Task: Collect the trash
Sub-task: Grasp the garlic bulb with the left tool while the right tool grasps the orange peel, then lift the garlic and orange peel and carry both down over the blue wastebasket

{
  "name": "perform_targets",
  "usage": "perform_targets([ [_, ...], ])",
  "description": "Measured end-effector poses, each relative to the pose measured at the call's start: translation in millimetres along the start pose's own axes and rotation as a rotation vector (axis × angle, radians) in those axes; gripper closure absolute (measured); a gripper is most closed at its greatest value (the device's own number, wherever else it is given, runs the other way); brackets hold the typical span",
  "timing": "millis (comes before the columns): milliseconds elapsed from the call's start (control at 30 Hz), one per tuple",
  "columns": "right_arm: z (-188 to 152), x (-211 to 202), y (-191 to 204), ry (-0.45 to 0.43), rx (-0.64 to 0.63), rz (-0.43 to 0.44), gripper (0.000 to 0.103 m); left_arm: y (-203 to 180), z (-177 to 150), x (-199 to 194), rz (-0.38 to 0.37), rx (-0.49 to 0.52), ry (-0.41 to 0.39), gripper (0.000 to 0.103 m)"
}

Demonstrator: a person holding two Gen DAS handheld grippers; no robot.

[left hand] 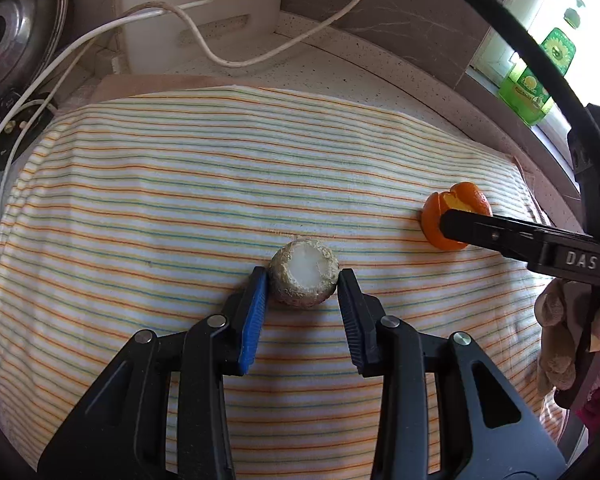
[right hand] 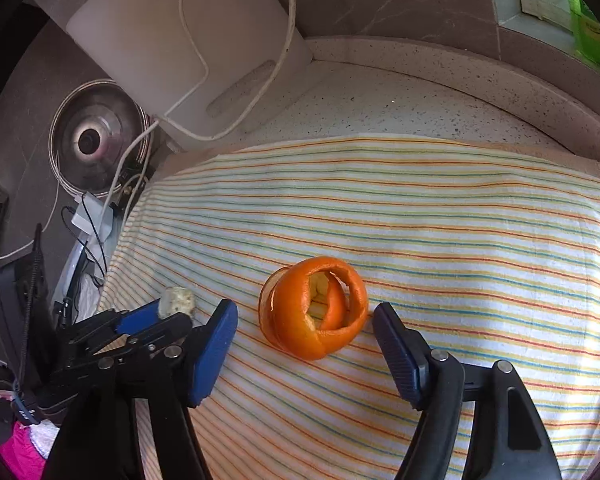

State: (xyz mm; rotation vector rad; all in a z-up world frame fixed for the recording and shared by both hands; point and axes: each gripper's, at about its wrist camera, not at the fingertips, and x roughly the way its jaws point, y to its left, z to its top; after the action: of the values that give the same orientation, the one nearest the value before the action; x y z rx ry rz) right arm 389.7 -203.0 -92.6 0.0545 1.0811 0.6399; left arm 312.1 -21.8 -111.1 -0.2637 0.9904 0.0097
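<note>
A pale round scrap (left hand: 303, 278) with a fibrous beige rind and a white cut face sits on the striped cloth (left hand: 180, 200). My left gripper (left hand: 303, 280) is shut on it, with both pads against its sides. The right wrist view shows the same scrap (right hand: 177, 300) held in the left gripper (right hand: 174, 313) at the lower left. A hollow orange peel (right hand: 314, 308) lies on the cloth between the fingers of my right gripper (right hand: 304, 312), which is open with a gap on each side. In the left wrist view one right finger (left hand: 480, 230) crosses in front of the peel (left hand: 440, 236).
A white cutting board (right hand: 172, 40) leans on the back wall with a white cable (left hand: 228, 60) draped over it. A metal lid (right hand: 96, 136) and dark cables sit at the left. A green bottle (left hand: 536, 80) stands on the sill. A gloved hand (left hand: 556, 332) holds the right gripper.
</note>
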Motion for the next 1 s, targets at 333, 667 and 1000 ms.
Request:
perform_targets([
  [333, 0, -7, 21, -0.035, -0.101, -0.100, 0.056, 11, -19, -36, 0.022, -0.017, -0.035, 0.067],
  [667, -28, -51, 44, -0.097, -0.111, -0.105, 0.058, 29, -40, -77, 0.020, -0.013, -0.075, 0.067],
  [1000, -83, -101, 80, -0.154, -0.088, -0.121, 0.058, 52, -79, -114, -0.022, 0.013, -0.081, 0.067],
])
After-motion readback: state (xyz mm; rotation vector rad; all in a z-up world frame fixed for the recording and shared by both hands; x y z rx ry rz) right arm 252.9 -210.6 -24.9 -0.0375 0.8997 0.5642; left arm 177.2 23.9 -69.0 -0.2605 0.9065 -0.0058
